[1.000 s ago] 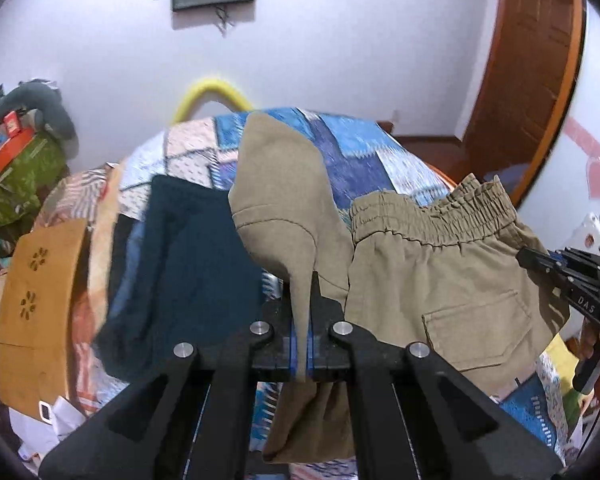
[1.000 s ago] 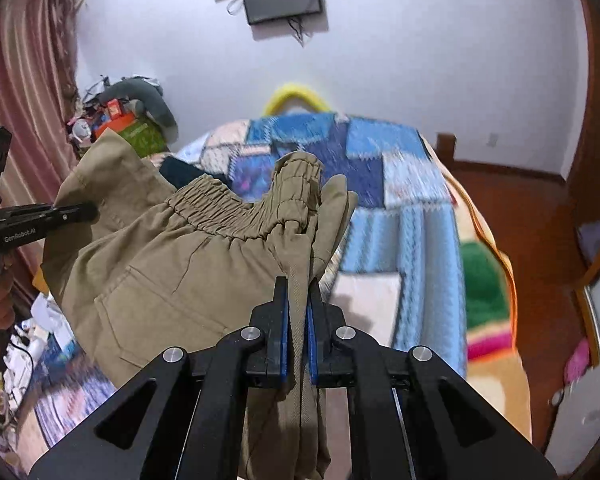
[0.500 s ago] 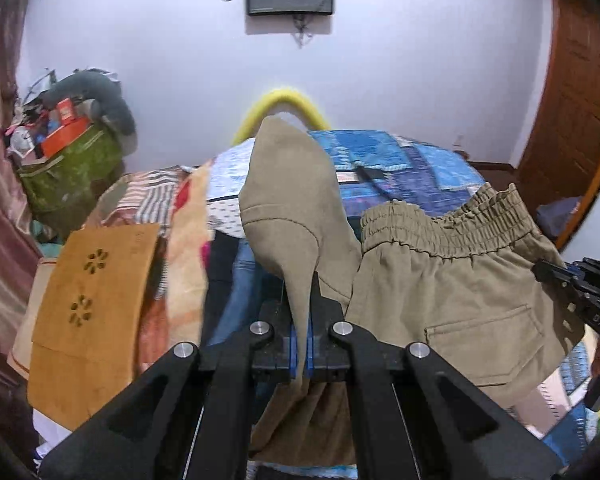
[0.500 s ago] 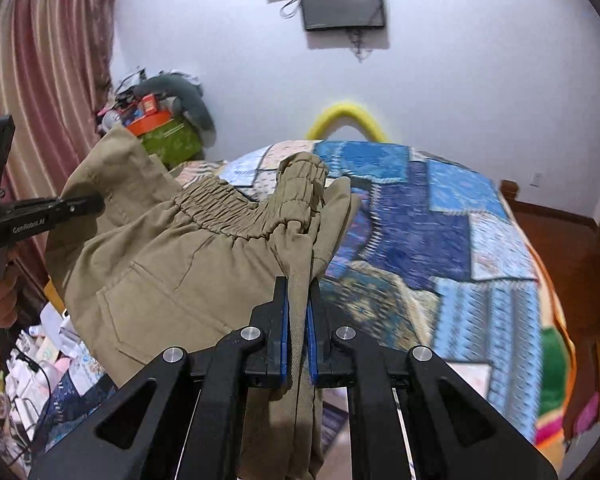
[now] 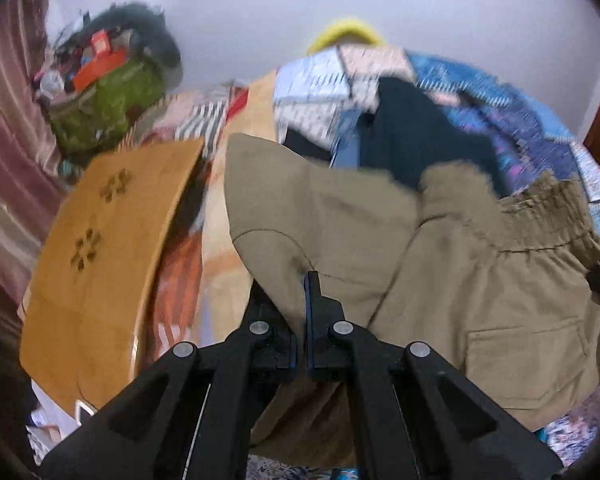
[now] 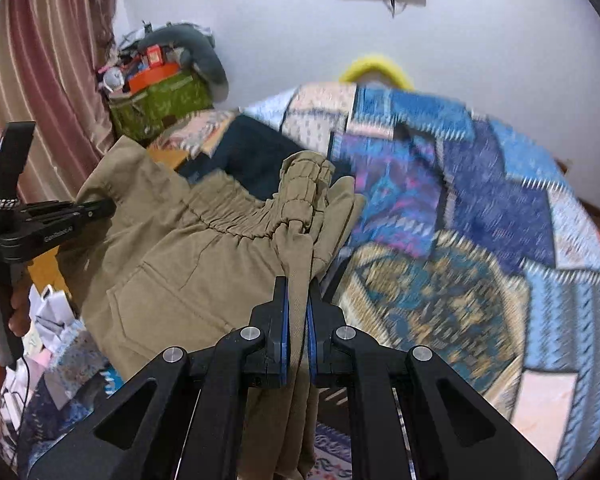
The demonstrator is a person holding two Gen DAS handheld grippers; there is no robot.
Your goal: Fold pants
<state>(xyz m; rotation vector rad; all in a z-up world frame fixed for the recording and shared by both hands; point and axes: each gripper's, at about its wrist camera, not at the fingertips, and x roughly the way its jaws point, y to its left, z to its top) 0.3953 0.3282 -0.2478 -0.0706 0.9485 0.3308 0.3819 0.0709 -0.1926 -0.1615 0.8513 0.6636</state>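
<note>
Khaki pants (image 6: 188, 264) held up above the patchwork bed (image 6: 480, 240). Left gripper (image 5: 300, 304) clamped on a hem corner, right gripper (image 6: 298, 304) clamped on bunched waistband fabric. Dark garment (image 5: 416, 132) lying behind.

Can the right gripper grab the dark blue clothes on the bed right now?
Probably not: the right gripper is shut on the khaki pants, which hang between it and the dark blue clothes.
</note>
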